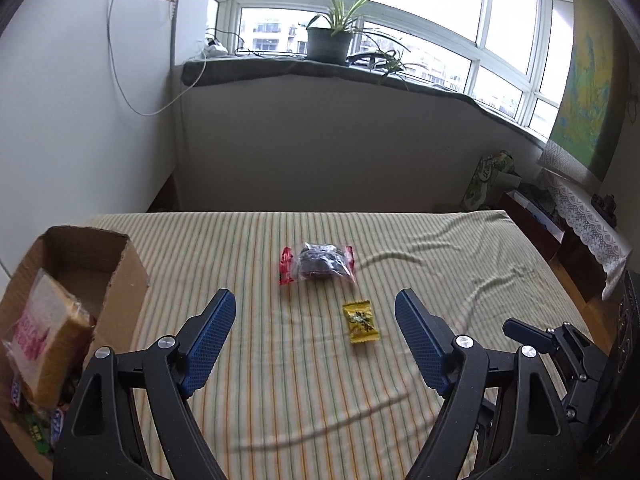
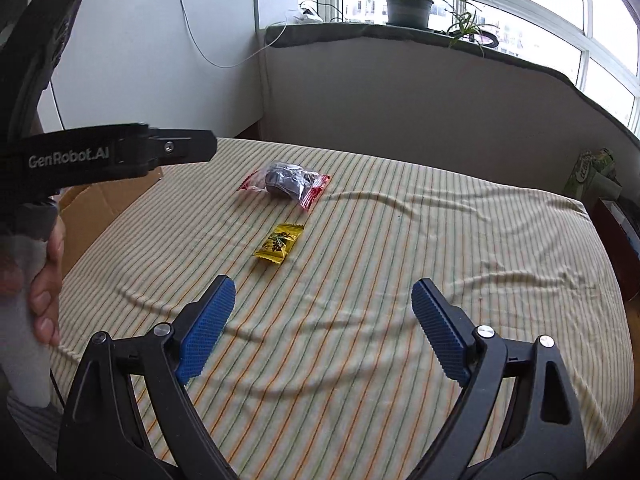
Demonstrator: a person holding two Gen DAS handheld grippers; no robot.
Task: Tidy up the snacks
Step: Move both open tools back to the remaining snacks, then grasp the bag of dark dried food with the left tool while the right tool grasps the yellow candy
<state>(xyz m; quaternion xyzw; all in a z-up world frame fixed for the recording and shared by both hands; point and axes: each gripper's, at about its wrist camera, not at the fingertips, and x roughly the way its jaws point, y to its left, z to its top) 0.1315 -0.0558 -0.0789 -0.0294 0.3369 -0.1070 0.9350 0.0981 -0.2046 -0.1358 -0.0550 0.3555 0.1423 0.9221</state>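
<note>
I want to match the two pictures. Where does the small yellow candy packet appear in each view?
Left wrist view: the yellow candy packet lies on the striped sheet, right of centre, just below the red-ended snack bag.
Right wrist view: the packet lies left of centre, above the left blue pad, again just below the snack bag.
Shared landmark: the potted plant on the windowsill.

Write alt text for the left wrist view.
Open left tongs hover over a striped cloth, empty, with a yellow candy lying ahead between the fingers and a red-edged clear packet further back. A cardboard box at the left holds snacks, among them wrapped bread.
</note>
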